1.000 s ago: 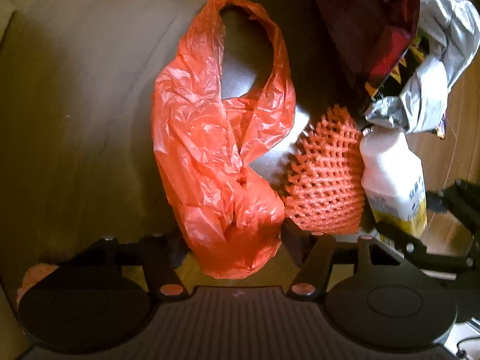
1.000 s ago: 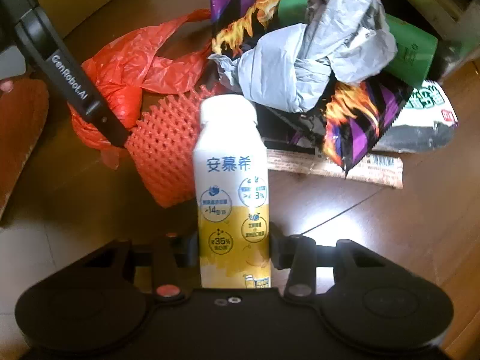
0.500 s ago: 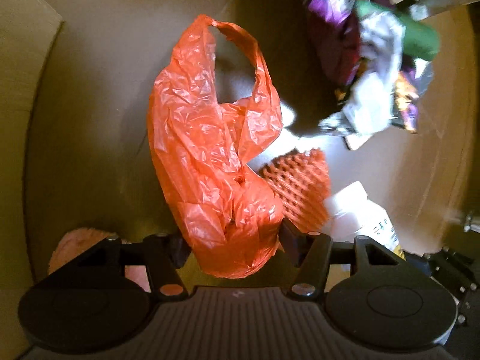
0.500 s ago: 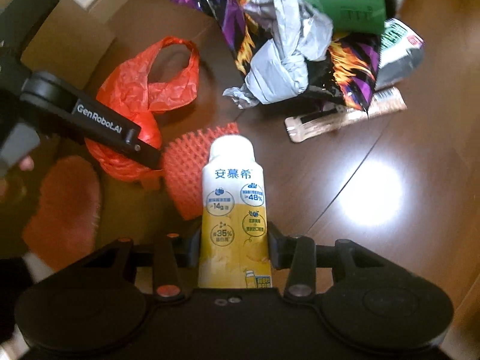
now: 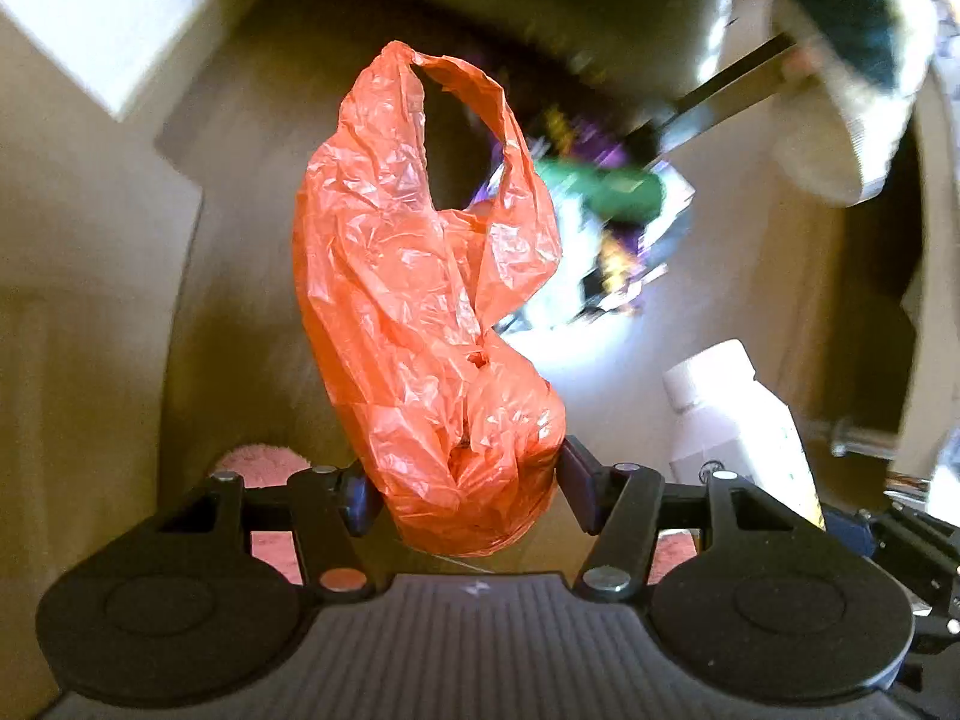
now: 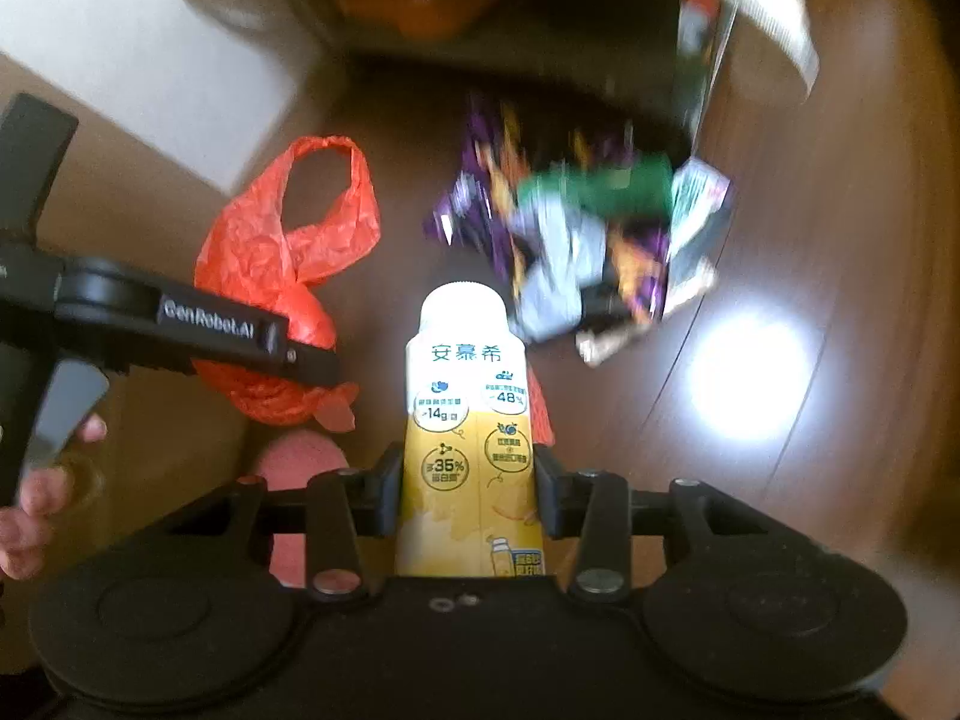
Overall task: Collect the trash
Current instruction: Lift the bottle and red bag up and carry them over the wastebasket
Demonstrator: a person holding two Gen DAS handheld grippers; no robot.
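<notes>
Orange bag (image 5: 432, 324) is hanging pinched in the left gripper (image 5: 459, 480); the right gripper (image 6: 468, 480) is clamping a bottle (image 6: 468, 420).

We read "安慕希", "14g", "48%" and "35%" on the bottle (image 6: 468, 420), and "GenRobot.AI" on the left gripper (image 6: 207, 324) at nine o'clock.

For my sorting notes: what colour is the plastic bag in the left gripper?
Orange-red. The plastic bag shows best in the left wrist view.
</notes>
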